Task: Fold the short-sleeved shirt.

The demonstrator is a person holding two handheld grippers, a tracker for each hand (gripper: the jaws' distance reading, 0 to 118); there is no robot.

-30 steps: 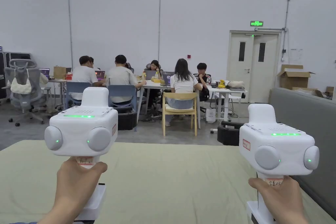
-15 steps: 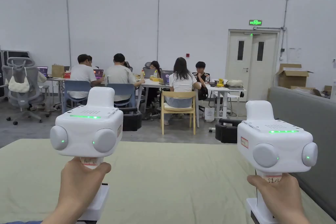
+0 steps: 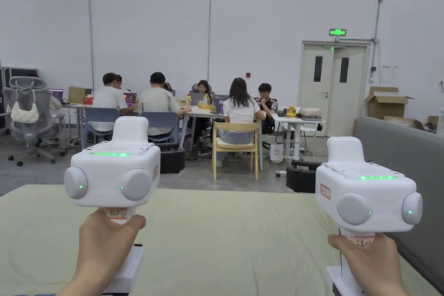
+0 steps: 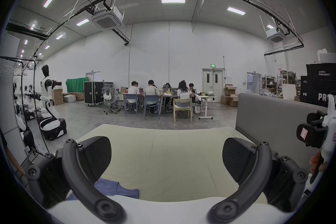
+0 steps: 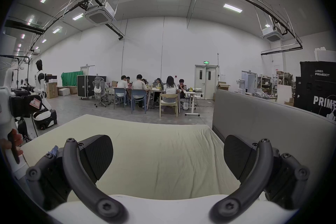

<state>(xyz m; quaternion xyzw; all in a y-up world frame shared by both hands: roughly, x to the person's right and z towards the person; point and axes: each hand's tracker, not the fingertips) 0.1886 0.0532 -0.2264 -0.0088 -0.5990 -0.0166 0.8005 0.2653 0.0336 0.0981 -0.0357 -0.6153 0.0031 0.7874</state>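
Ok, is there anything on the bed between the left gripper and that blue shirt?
Nothing visible is. In the left gripper view the left gripper hangs open above the pale green bed sheet, and the blue shirt lies low and to its left, partly hidden behind the near jaw. Only bare sheet shows between them.

Walls: plain white, tall, with thin vertical pipes running up them.
Floor: bare grey concrete [image 3: 243, 177].
Door: pale double door [image 3: 333, 89] with two narrow windows, green lit sign [image 3: 338, 32] above it.
Seating: people sit around white desks [image 3: 204, 112] on blue chairs and one light wooden chair [image 3: 236, 147]; a grey office chair [image 3: 28, 115] stands at the left.
Storage: open cardboard boxes [image 3: 387, 102] by the door; black wheeled cases [image 4: 93, 92] farther left.
Light: long ceiling strip lamps [image 4: 173, 0], ceiling air units.
Near: pale green padded surface [image 3: 225, 240], grey padded panel [image 3: 403, 158] at its right.
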